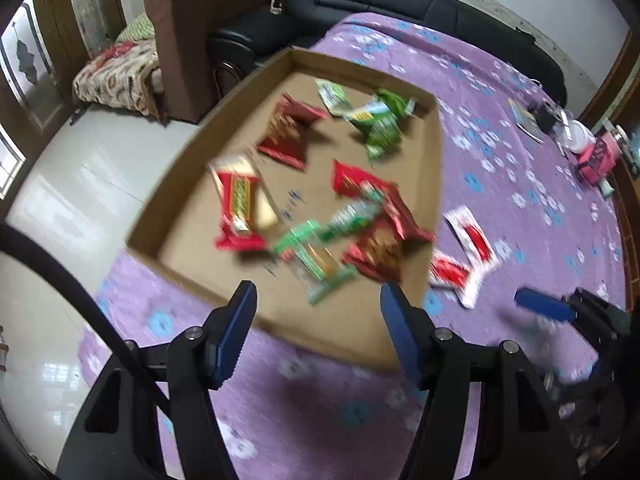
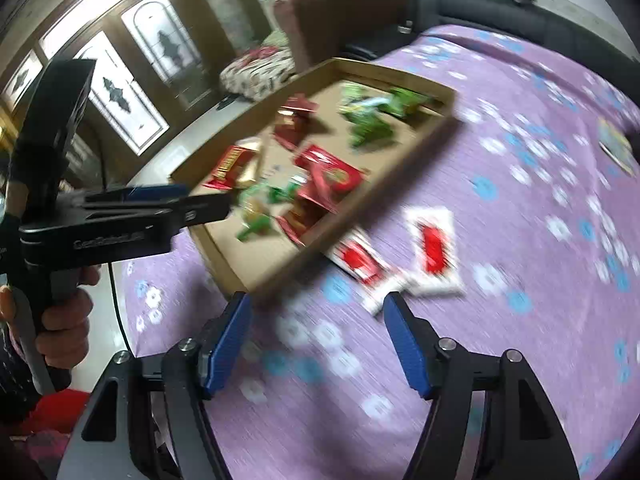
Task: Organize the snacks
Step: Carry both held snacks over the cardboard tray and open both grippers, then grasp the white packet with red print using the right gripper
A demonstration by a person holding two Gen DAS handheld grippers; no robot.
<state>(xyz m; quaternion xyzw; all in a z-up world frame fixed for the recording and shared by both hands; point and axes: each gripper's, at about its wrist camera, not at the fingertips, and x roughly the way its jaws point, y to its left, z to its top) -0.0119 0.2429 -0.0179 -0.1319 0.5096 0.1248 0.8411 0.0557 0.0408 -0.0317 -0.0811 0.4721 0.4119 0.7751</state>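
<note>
A shallow cardboard tray [image 1: 188, 184] lies on the purple flowered bedspread [image 1: 500, 160] and holds several red and green snack packets [image 1: 288, 132]. Two red-and-white packets [image 1: 466, 256] lie on the bedspread just right of the tray; they also show in the right wrist view [image 2: 400, 256]. My left gripper [image 1: 318, 300] is open and empty, hovering over the tray's near edge. My right gripper [image 2: 318, 312] is open and empty, above the bedspread near the two loose packets. The tray also shows in the right wrist view [image 2: 360, 208]. Both views are motion-blurred.
A brown armchair [image 1: 192, 40] and black sofa [image 1: 400, 4] stand beyond the bed. Clutter, a pink item [image 1: 598, 158] and a white dish sit at the far right of the bed. White floor lies to the left. The left gripper body [image 2: 120, 220] fills the left of the right wrist view.
</note>
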